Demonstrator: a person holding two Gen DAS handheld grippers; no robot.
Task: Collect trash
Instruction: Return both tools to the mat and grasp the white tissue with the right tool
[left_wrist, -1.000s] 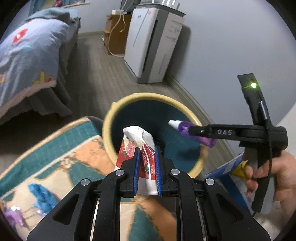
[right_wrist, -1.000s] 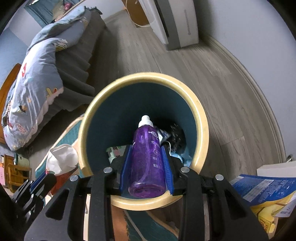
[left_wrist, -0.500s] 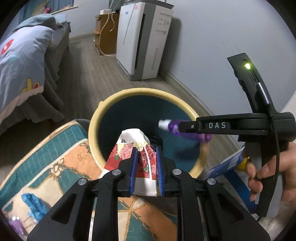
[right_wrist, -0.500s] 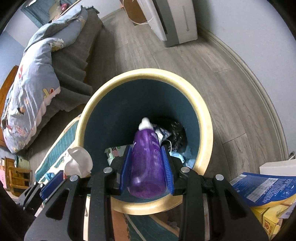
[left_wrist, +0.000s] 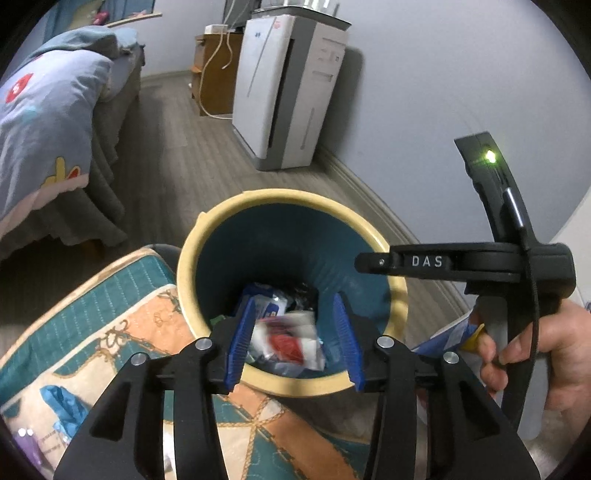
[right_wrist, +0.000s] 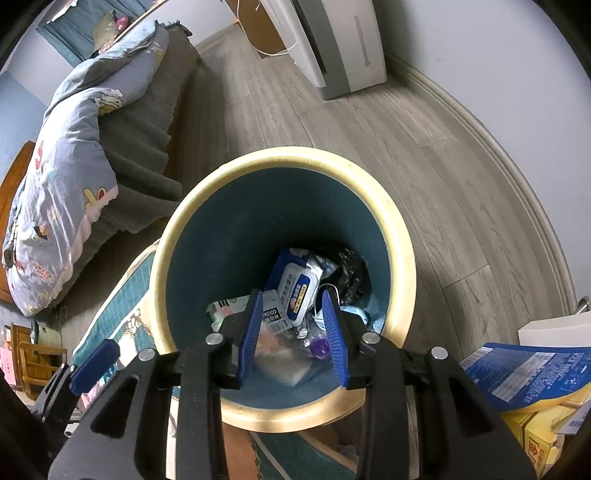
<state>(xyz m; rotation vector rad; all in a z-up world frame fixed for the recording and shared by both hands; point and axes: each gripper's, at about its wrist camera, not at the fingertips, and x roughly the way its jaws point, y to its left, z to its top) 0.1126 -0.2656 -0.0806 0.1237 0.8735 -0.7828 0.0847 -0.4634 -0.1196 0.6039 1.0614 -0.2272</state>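
Note:
A round bin with a cream rim (left_wrist: 280, 195) and teal inside holds several wrappers. My left gripper (left_wrist: 294, 308) hangs over its near edge and its jaws are opening. The red-and-white packet (left_wrist: 286, 343) is a blur falling between the pads, clear of both. My right gripper (right_wrist: 291, 299) points down into the bin (right_wrist: 288, 155) with a gap between its pads and nothing in them. The purple bottle (right_wrist: 319, 347) lies among the trash at the bottom, beside a pale blurred packet (right_wrist: 277, 358). A hand holds the right gripper (left_wrist: 365, 263) at the right.
A patterned teal and orange rug (left_wrist: 122, 321) lies left of the bin, with a blue glove (left_wrist: 62, 402) on it. A bed with a blue quilt (right_wrist: 70, 173) stands at the left, and a white air purifier (left_wrist: 291, 92) by the wall. Blue and yellow boxes (right_wrist: 528, 380) sit at the right.
The left jaws have spread and let go of the red-and-white packet, which drops into the bin. The purple bottle has left the right gripper and lies in the bin.

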